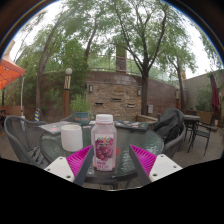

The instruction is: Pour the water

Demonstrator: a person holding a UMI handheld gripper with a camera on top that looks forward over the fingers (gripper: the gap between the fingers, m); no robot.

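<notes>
I'm on the approach, my gripper (103, 160) spread wide around the bottle (103, 141), not yet pinching it; next I close, then tip toward the white cup (71, 137).

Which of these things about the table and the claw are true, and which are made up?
1. The bottle stands upright between the claw's fingers. True.
2. The bottle's cap is red. False: it is white.
3. A white cup stands beside the bottle. True.
4. This is indoors, in a kitchen. False: it is outdoors, with trees and a brick wall behind.
5. The bottle lies on its side. False: it stands upright.
</notes>
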